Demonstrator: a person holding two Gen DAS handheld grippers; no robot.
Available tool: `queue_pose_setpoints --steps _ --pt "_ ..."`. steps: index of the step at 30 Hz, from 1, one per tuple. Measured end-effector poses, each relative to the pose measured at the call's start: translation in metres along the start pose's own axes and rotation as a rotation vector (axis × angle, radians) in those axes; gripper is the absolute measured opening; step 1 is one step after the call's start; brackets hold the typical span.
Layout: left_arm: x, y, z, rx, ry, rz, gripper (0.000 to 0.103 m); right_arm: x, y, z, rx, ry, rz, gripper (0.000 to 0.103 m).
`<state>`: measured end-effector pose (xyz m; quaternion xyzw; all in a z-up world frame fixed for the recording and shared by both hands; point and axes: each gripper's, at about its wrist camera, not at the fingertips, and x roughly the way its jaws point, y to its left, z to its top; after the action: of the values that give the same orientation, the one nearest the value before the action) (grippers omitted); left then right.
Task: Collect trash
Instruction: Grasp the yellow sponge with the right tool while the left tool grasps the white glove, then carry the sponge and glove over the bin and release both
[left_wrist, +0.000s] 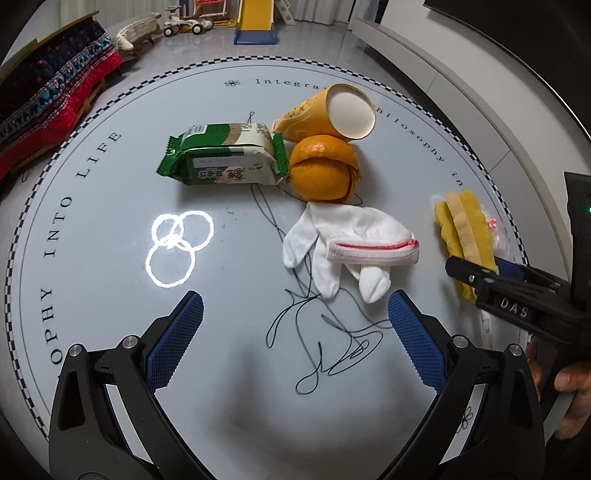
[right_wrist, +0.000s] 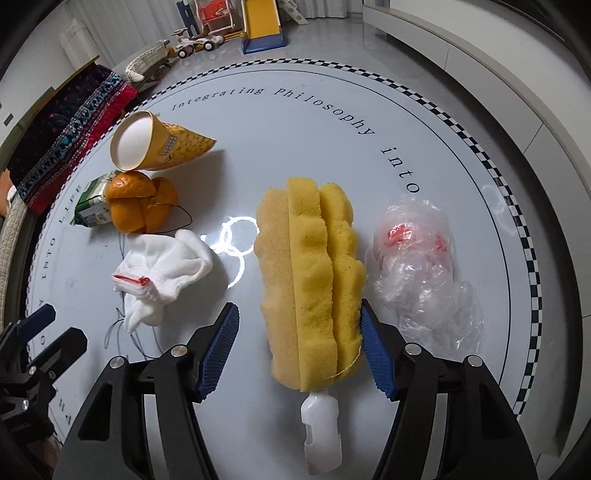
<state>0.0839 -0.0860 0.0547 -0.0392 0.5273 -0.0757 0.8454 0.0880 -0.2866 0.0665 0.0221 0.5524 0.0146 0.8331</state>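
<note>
On the round white table (left_wrist: 110, 314) lie a green snack packet (left_wrist: 225, 155), orange peel (left_wrist: 323, 170), a tipped yellow paper cup (left_wrist: 328, 112), a white glove (left_wrist: 347, 243) and a yellow sponge brush (right_wrist: 314, 280) with a white handle (right_wrist: 321, 432). A crumpled clear plastic bag (right_wrist: 417, 273) lies right of the sponge. My left gripper (left_wrist: 295, 310) is open and empty, just short of the glove. My right gripper (right_wrist: 299, 336) is open with its jaws on either side of the sponge's near end; its right pad (right_wrist: 373, 350) touches the sponge.
A thin black line drawing (left_wrist: 325, 339) is on the tabletop. A checkered band rims the table (right_wrist: 532, 258). Beyond it are a red patterned cushion (left_wrist: 48, 99), toys and a small slide (left_wrist: 255, 22) on the floor. A hand (left_wrist: 569, 387) holds the right gripper.
</note>
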Motion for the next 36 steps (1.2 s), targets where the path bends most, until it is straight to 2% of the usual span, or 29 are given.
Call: queue_pose_setpoints --steps 1,4,9,12,17,18,19,20,23,25,28,33,36 --pt "0.004 -0.003 0.004 0.000 0.001 0.000 0.097 0.002 -0.002 0.000 -0.006 -0.002 -0.008 0.046" --pt "0.014 -0.013 0.014 0.012 0.004 0.004 0.097 -0.001 -0.008 0.000 0.001 -0.006 0.032 0.044" --pt "0.034 -0.025 0.025 0.018 0.025 0.013 0.097 -0.001 -0.019 -0.002 0.038 -0.006 0.079 0.044" --pt "0.044 -0.031 0.028 0.018 0.042 0.018 0.097 0.000 -0.020 -0.001 0.038 -0.006 0.082 0.044" --pt "0.057 -0.041 0.035 0.047 0.039 0.070 0.097 -0.001 -0.018 -0.003 0.029 -0.015 0.073 0.045" --pt "0.060 -0.042 0.036 0.047 0.042 0.072 0.090 -0.001 -0.018 -0.003 0.029 -0.016 0.073 0.045" --pt "0.065 -0.043 0.036 0.043 0.057 0.061 0.078 0.000 -0.017 -0.002 0.029 -0.017 0.072 0.045" --pt "0.069 -0.044 0.038 0.047 0.058 0.071 0.078 0.000 -0.016 -0.002 0.029 -0.018 0.071 0.045" --pt "0.069 -0.051 0.035 0.102 0.034 0.085 0.067 0.000 -0.016 -0.003 0.030 -0.019 0.070 0.045" --pt "0.067 -0.055 0.034 0.121 0.026 0.073 0.050 0.000 -0.014 -0.004 0.031 -0.020 0.066 0.045" --pt "0.065 -0.055 0.030 0.142 0.034 0.039 0.034 -0.001 -0.010 -0.005 0.028 -0.021 0.064 0.045" --pt "0.051 -0.040 0.014 0.137 0.026 -0.041 0.026 -0.005 0.001 -0.013 0.024 0.001 0.152 0.043" --pt "0.039 -0.031 0.002 0.162 0.015 -0.034 0.025 -0.011 0.014 -0.018 0.003 0.001 0.163 0.043"
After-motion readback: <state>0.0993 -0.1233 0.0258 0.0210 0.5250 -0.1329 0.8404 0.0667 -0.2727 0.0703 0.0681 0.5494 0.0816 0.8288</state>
